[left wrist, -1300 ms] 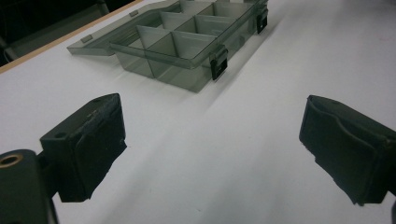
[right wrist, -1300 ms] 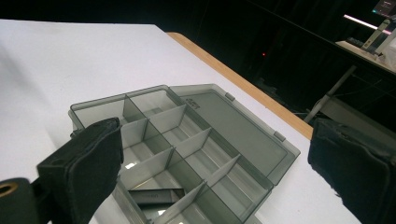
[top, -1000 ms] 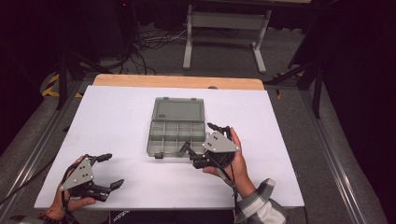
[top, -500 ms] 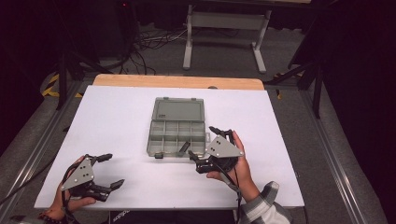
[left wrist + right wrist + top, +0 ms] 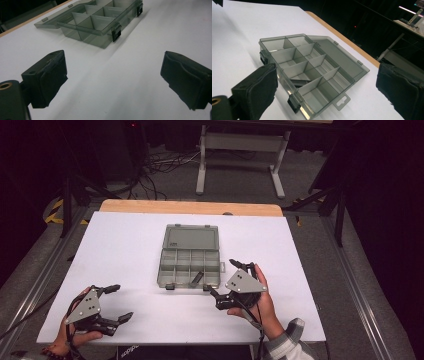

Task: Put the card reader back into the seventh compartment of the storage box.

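A smoky grey clear plastic organizer box (image 5: 190, 265) lies open mid-table, its lid (image 5: 192, 237) flat on the far side. Dividers split it into several compartments, and a small dark piece (image 5: 196, 279) lies in a near one. My right gripper (image 5: 223, 278) is open just right of the box's near right corner, with nothing between its jaws. In the right gripper view the box (image 5: 304, 65) shows between that gripper's (image 5: 329, 90) wide jaws, with the dark piece (image 5: 299, 81) inside. My left gripper (image 5: 120, 302) is open and empty near the table's front left, well short of the box (image 5: 100, 22).
The white table top (image 5: 125, 245) has a wooden strip (image 5: 190, 207) along its far edge. Two black latches (image 5: 116, 31) sit on the box's near wall. Metal rails run down both sides of the table, and a stand (image 5: 240, 150) and cables lie on the floor beyond.
My right gripper has drifted slightly back toward the near edge and to the right, away from the box. The left gripper and the box have not moved.
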Demonstrator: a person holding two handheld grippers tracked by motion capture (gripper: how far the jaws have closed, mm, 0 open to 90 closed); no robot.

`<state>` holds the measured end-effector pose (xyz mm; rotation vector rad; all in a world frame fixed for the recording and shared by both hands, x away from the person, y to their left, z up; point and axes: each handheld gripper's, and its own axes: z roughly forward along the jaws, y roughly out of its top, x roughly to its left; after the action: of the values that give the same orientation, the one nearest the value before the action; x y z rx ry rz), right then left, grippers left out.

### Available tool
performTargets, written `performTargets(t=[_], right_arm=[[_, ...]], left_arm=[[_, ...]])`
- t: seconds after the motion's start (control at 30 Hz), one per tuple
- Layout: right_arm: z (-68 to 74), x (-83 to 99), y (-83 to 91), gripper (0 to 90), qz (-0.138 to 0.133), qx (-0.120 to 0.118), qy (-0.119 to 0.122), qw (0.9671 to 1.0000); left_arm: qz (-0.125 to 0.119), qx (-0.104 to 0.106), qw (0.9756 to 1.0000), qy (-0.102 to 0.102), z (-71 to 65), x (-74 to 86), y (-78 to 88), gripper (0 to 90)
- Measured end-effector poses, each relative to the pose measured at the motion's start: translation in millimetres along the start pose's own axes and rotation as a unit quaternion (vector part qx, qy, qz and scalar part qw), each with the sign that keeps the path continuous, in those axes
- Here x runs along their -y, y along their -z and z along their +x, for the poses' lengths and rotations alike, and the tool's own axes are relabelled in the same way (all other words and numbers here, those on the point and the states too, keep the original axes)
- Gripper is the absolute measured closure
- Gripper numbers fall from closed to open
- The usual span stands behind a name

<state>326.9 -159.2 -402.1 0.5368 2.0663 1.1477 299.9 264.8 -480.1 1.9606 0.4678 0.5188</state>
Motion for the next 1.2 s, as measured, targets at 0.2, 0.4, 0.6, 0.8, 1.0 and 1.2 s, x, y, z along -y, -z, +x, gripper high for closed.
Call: performTargets(t=[0.2,0.4,0.6,0.8,1.0,1.2], right_arm=[[-0.7,6.4,6.2,5.0,0.007,0.001,-0.002,1.0],[-2.0,14.0,12.2,5.1,0.013,0.002,-0.006,0.9999],[-2.5,23.4,16.9,5.3,0.024,0.008,-0.005,0.9997],[-1.0,32.0,21.0,5.3,0.034,0.011,-0.007,0.9994],[-2.8,41.3,26.3,5.6,0.04,0.009,-0.018,0.999],[-1.7,50.9,29.8,5.9,0.045,0.018,-0.002,0.9988]], left_arm=[[0.001,0.001,1.0,0.0,-0.4,0.0,-0.1,7.7],[0.001,0.001,1.0,0.001,-0.3,0.2,-0.3,7.7],[0.003,0.0,1.0,0.0,-0.5,0.0,-0.4,7.7],[0.002,-0.001,1.0,0.002,-0.8,0.1,-0.5,7.6],[0.004,-0.003,1.0,0.001,-0.5,0.4,-0.7,7.7],[0.004,-0.004,1.0,0.001,-0.9,0.4,-1.0,7.7]])
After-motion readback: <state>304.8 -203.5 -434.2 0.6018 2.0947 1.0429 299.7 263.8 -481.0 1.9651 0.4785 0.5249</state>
